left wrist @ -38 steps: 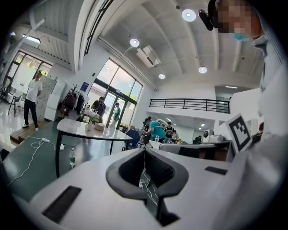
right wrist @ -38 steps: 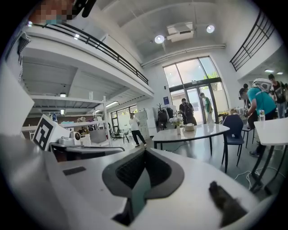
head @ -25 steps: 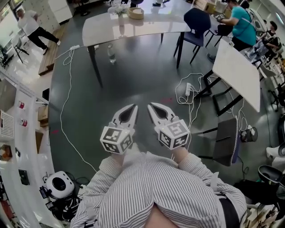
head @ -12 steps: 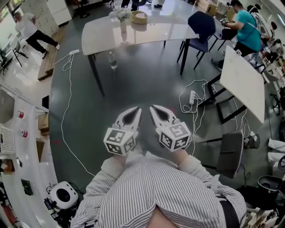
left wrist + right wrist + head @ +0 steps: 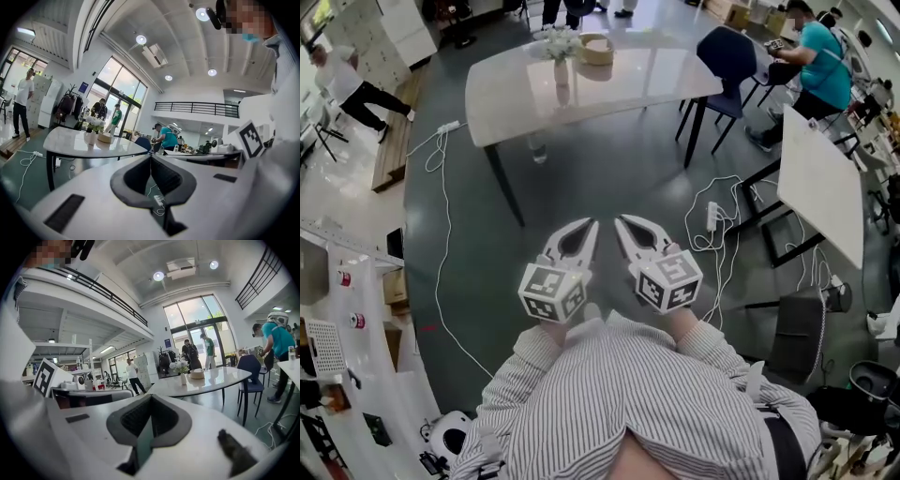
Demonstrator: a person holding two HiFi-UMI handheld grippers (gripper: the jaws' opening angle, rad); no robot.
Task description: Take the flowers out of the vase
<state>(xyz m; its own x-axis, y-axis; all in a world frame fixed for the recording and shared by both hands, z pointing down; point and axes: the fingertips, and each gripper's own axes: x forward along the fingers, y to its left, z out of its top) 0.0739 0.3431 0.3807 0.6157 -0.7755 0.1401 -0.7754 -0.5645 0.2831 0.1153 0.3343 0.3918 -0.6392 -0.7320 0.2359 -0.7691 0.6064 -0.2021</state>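
A small white vase (image 5: pixel 562 71) with white flowers (image 5: pixel 559 41) stands at the far end of a white table (image 5: pixel 609 84), beside a round wooden bowl (image 5: pixel 596 49). The right gripper view shows the flowers (image 5: pixel 179 365) in the vase (image 5: pixel 183 378) well ahead; the left gripper view shows the same vase (image 5: pixel 90 137) far off. My left gripper (image 5: pixel 589 226) and right gripper (image 5: pixel 622 223) hover side by side over the dark floor, well short of the table. Both are shut and hold nothing.
A dark chair (image 5: pixel 721 56) stands at the table's right end. Another white table (image 5: pixel 821 184) is at the right, with cables and a power strip (image 5: pixel 712 217) on the floor near it. A white cable (image 5: pixel 439 244) trails at the left. People stand and sit around the room.
Both grippers, still shut, have travelled forward across the floor. The table with the vase has come nearer and lower in the head view.
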